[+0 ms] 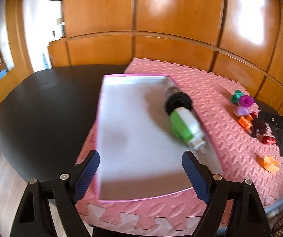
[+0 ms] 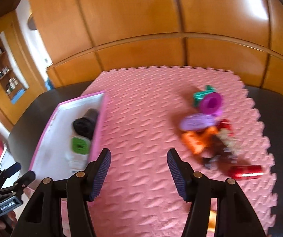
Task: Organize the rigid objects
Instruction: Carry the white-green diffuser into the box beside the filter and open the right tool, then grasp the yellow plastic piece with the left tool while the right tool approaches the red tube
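Left wrist: green-white bottle (image 1: 182, 127) inside pink box (image 1: 109, 106)

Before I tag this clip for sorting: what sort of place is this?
Likely a room in a home: wooden cabinets along the wall, a dark table with a pink foam mat, and shelves of small jars.

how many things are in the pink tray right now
2: a black cylinder against the tray's right wall, and a green-and-white item just nearer the camera, touching it. Nothing else shows.
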`<state>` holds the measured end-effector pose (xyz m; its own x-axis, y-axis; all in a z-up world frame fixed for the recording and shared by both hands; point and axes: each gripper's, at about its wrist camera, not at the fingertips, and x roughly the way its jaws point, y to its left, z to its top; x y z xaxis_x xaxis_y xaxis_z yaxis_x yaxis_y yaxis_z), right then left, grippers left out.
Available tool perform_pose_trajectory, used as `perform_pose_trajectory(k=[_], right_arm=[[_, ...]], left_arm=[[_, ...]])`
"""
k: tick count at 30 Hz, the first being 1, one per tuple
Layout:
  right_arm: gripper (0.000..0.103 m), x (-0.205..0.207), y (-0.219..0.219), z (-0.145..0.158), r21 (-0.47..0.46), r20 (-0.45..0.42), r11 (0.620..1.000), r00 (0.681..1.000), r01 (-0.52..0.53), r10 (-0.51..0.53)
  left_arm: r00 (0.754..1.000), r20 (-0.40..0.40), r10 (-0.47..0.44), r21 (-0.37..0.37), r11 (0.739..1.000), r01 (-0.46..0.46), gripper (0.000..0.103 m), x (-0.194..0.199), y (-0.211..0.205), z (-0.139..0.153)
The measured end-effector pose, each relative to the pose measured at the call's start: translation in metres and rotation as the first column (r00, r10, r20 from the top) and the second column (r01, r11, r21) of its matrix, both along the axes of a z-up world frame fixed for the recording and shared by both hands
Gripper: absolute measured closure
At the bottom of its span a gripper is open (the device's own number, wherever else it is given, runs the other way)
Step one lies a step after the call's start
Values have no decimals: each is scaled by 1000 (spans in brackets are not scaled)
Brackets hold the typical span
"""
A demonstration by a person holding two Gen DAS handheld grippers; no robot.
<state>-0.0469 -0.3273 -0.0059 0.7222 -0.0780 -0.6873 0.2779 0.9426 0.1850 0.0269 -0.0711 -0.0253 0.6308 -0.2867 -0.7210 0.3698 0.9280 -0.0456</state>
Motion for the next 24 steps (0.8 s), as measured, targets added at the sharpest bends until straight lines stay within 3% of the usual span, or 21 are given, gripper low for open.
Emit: perform_pose_trajectory(k=[6, 11, 17, 19, 24], right_arm=[[43, -35, -59, 0, -24, 0, 990, 990, 140, -140], [42, -64, -113, -7, 0, 15, 954, 954, 300, -300], [41, -93, -168, -20, 158, -3, 861, 872, 484, -490], [41, -97, -171, -19, 174, 5, 850, 863, 497, -505], [39, -103, -180, -22, 248, 3, 834, 861, 493, -509]], left_arm=[[990, -10, -143, 5, 990, 143, 17, -8, -36, 6], [953, 5, -304, 26, 952, 304, 17, -23, -82, 11], [855, -29, -518, 27, 854, 519, 14, -50, -154, 4], [812, -48, -581, 23, 813, 582, 14, -61, -179, -2], [741, -115, -661, -3, 746, 666, 14, -83, -229, -18]])
